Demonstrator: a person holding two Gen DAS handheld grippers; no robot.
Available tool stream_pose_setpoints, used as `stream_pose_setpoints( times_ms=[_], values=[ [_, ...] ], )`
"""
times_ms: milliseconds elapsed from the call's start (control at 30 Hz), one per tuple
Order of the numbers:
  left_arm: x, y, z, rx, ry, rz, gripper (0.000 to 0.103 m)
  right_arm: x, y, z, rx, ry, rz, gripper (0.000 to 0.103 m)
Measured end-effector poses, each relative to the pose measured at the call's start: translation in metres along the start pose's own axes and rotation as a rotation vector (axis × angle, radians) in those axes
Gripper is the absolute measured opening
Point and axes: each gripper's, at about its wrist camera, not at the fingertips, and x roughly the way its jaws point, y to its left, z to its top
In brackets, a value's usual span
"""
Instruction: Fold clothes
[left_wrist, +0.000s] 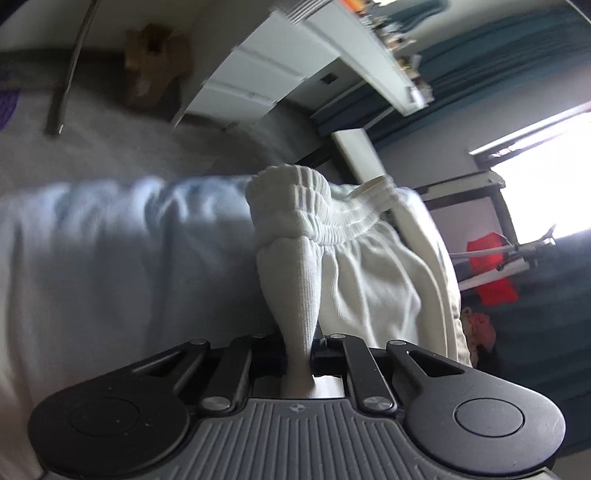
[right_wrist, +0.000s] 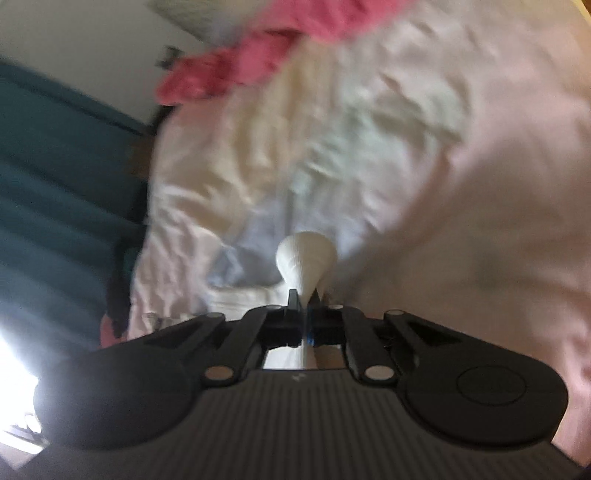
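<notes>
A white ribbed garment (left_wrist: 354, 266) with a gathered elastic waistband (left_wrist: 317, 210) hangs in front of the left wrist camera. My left gripper (left_wrist: 299, 350) is shut on a pinched fold of it just below the waistband. In the right wrist view my right gripper (right_wrist: 303, 301) is shut on a small bunched knob of the same white cloth (right_wrist: 306, 258). Beyond it, blurred, lie a cream garment (right_wrist: 236, 147) and a pink garment (right_wrist: 236, 66) on a pale pink sheet (right_wrist: 498, 184).
White drawers (left_wrist: 258, 77) and a cluttered shelf (left_wrist: 388, 44) stand behind a grey surface (left_wrist: 110, 147) in the left wrist view. A brown box (left_wrist: 155, 62), a bright window (left_wrist: 546, 177), a red cloth (left_wrist: 491, 273) and teal curtains (right_wrist: 55, 184) are also around.
</notes>
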Motion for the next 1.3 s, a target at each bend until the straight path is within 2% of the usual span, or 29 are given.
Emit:
stream_pose_setpoints(
  times_ms=[167, 233, 367, 467, 500, 633, 700, 733, 833, 933, 1000, 1067, 1100, 1200, 1267, 1300],
  values=[
    [-0.017, -0.02, 0.016, 0.013, -0.015, -0.073, 0.01, 0.001, 0.05, 0.015, -0.142, -0.047, 0.088, 0.005],
    [-0.006, -0.055, 0.025, 0.048, -0.039, -0.078, 0.01, 0.007, 0.076, 0.021, -0.171, -0.04, 0.142, 0.005],
    [0.014, -0.125, 0.042, 0.119, -0.087, -0.088, 0.01, 0.032, 0.148, 0.023, -0.26, -0.067, 0.18, 0.005],
    [0.03, -0.177, 0.055, 0.172, -0.123, -0.095, 0.01, 0.061, 0.209, 0.013, -0.35, -0.093, 0.195, 0.005],
    [0.048, -0.195, 0.058, 0.171, -0.13, -0.074, 0.01, 0.076, 0.23, 0.007, -0.382, -0.098, 0.2, 0.005],
    [0.128, -0.264, 0.064, 0.195, -0.156, 0.015, 0.01, 0.141, 0.287, -0.022, -0.458, -0.118, 0.118, 0.005],
    [0.17, -0.286, 0.066, 0.197, -0.136, 0.032, 0.01, 0.182, 0.307, -0.039, -0.506, -0.117, 0.079, 0.005],
    [0.193, -0.291, 0.071, 0.163, -0.115, 0.024, 0.01, 0.202, 0.31, -0.044, -0.525, -0.109, 0.063, 0.005],
    [0.261, -0.296, 0.079, 0.104, -0.053, 0.06, 0.01, 0.261, 0.313, -0.059, -0.566, -0.073, 0.011, 0.005],
    [0.312, -0.301, 0.071, 0.165, -0.031, 0.145, 0.011, 0.3, 0.309, -0.076, -0.622, -0.049, 0.012, 0.006],
    [0.332, -0.302, 0.065, 0.211, -0.027, 0.181, 0.011, 0.318, 0.312, -0.089, -0.679, -0.042, 0.005, 0.006],
    [0.343, -0.303, 0.064, 0.251, -0.015, 0.184, 0.013, 0.329, 0.311, -0.093, -0.692, -0.012, -0.02, 0.006],
    [0.341, -0.302, 0.065, 0.251, -0.005, 0.162, 0.014, 0.332, 0.31, -0.093, -0.687, 0.002, -0.027, 0.006],
    [0.335, -0.299, 0.069, 0.252, 0.024, 0.098, 0.024, 0.325, 0.311, -0.089, -0.674, 0.052, 0.001, 0.01],
    [0.319, -0.296, 0.068, 0.311, 0.078, 0.018, 0.056, 0.321, 0.312, -0.087, -0.663, 0.138, 0.032, 0.011],
    [0.311, -0.296, 0.07, 0.348, 0.099, -0.018, 0.058, 0.313, 0.31, -0.086, -0.647, 0.185, 0.065, 0.011]
  ],
)
